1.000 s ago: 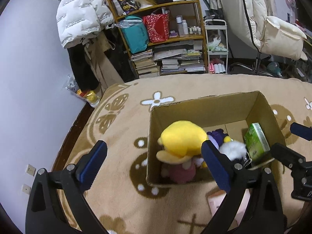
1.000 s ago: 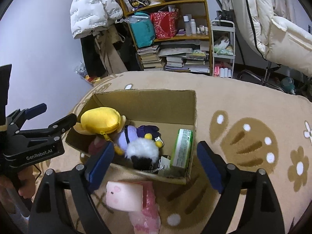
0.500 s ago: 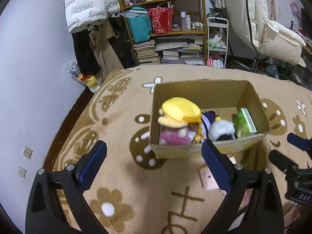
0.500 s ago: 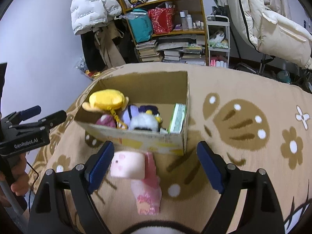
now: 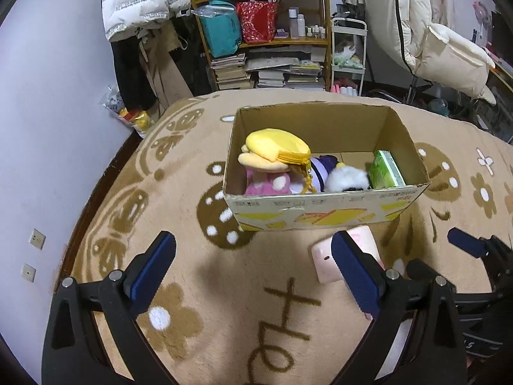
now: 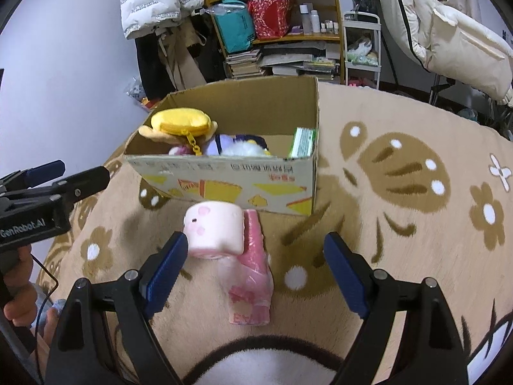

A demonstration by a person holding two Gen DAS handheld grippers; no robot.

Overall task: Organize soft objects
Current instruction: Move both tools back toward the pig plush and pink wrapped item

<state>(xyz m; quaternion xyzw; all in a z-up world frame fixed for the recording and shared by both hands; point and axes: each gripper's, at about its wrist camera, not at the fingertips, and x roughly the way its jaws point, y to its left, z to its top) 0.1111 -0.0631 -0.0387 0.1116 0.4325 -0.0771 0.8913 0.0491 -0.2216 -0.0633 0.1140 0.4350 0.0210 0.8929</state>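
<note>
A cardboard box (image 5: 323,213) (image 6: 224,181) stands on the tan rug and holds a yellow plush (image 5: 277,149) (image 6: 179,122), a pink spotted plush (image 5: 267,183), a purple and white plush (image 5: 346,178) (image 6: 237,147) and a green pack (image 5: 384,171) (image 6: 301,142). A pale pink soft block (image 6: 214,229) (image 5: 323,261) lies on the rug in front of the box, leaning on a pink wrapped pack (image 6: 253,272). My left gripper (image 5: 253,271) is open and empty over the rug, short of the box. My right gripper (image 6: 255,271) is open and empty, with the pink block and pack between its fingers' line.
The tan rug (image 5: 224,320) with brown flower patterns covers the surface. A shelf (image 5: 266,38) of books and bags, a hanging white jacket (image 5: 138,0) and a cream chair (image 5: 449,54) stand behind. The left gripper shows at the left of the right wrist view (image 6: 48,186).
Both grippers have drawn back from the box toward me and lowered. The box now sits farther off, and the pink block and pack have come into fuller view.
</note>
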